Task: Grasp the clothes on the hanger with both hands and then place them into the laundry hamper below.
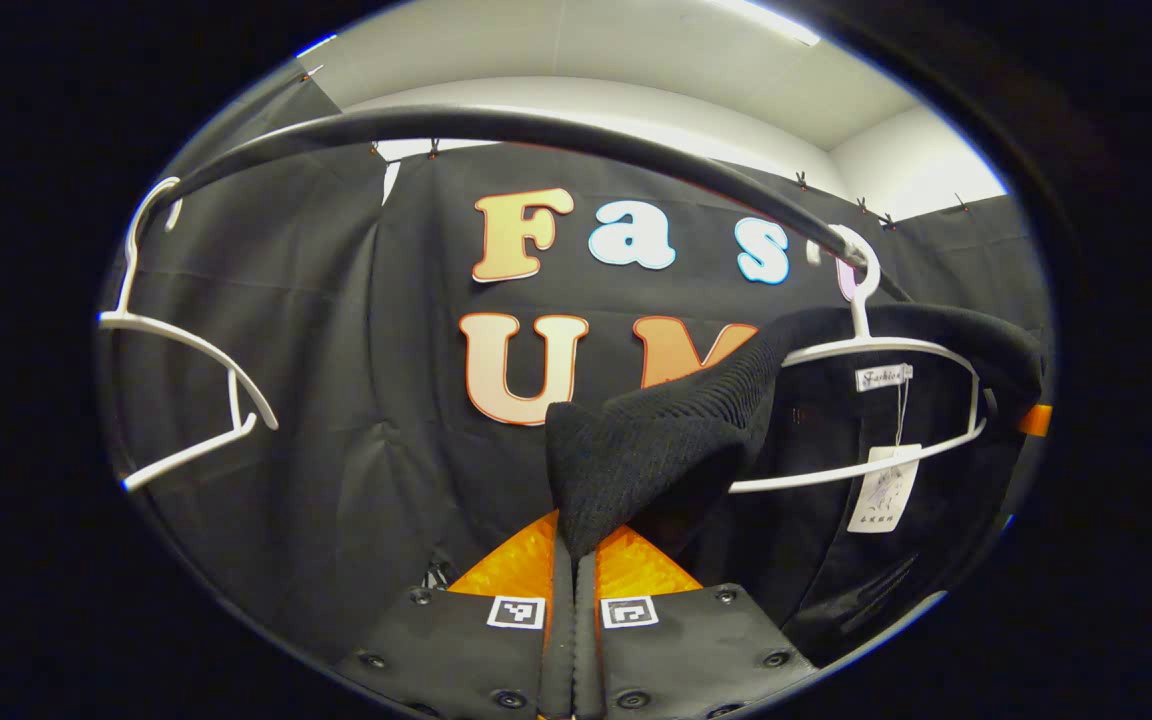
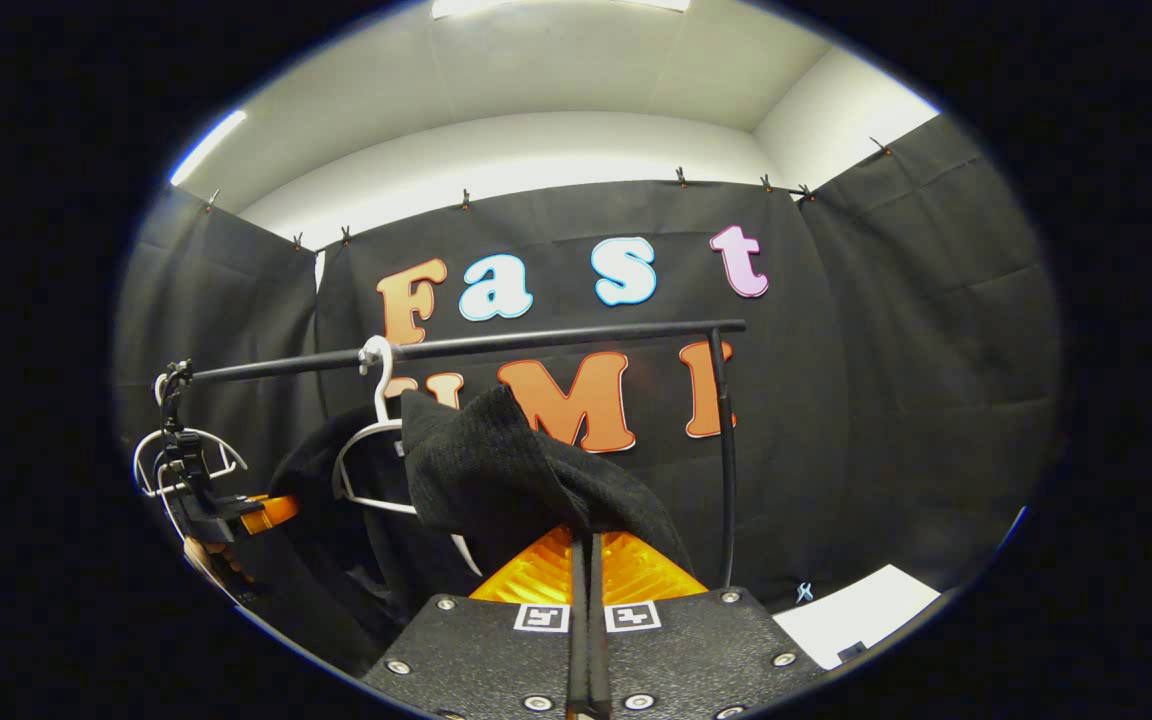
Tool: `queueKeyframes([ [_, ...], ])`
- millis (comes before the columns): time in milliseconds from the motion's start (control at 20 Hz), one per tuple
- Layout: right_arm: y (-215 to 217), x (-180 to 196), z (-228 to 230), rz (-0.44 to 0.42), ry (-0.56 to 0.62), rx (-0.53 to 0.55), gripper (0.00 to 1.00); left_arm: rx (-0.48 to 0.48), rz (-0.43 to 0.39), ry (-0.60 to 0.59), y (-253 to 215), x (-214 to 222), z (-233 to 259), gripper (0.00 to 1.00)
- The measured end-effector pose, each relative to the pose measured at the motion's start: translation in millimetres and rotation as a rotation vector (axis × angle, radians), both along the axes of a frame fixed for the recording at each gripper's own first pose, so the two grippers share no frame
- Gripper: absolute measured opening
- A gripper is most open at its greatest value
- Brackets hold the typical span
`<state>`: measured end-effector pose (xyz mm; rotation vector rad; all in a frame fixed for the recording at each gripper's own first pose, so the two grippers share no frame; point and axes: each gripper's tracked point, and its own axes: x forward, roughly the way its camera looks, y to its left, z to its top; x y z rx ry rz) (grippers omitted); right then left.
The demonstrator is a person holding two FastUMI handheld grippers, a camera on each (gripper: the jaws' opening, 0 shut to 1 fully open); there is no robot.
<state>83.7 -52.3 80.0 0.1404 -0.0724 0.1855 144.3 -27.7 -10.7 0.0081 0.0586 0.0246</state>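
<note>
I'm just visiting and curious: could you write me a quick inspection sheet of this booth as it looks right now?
Surface: white patch low at right; cannot tell what it is.
Job's things: black garment on white hanger, hung from black rail; hamper not seen.
Clutter: empty white hanger on the rail; paper tag on the garment.
Grippers: left gripper and right gripper, jaws each shut on garment cloth.
Cables: nothing seen.
Surroundings: black cloth wall, white ceiling.

Black knit garment [image 1: 656, 450], white hanger [image 1: 876, 350], orange fingers [image 1: 511, 565]
</note>
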Motion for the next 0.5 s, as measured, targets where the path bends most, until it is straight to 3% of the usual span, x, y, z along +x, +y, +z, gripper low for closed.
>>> queueKeyframes([
  [150,-12.0,8.0,11.1,-0.009,-0.010,0.029,0.00,0.025,0.032,-0.030,12.9,-0.5,15.1,0.07],
  [200,-16.9,14.7,15.1,-0.020,-0.013,0.026,0.06,0.036,0.041,-0.036,17.0,1.7,19.0,0.07],
  [250,-23.5,18.9,18.4,-0.034,-0.018,0.018,0.00,0.045,0.053,-0.042,21.5,3.4,23.7,0.07],
  [500,-49.6,48.2,26.9,-0.063,-0.023,0.034,0.00,0.064,0.097,-0.055,38.0,14.5,34.4,0.07],
])
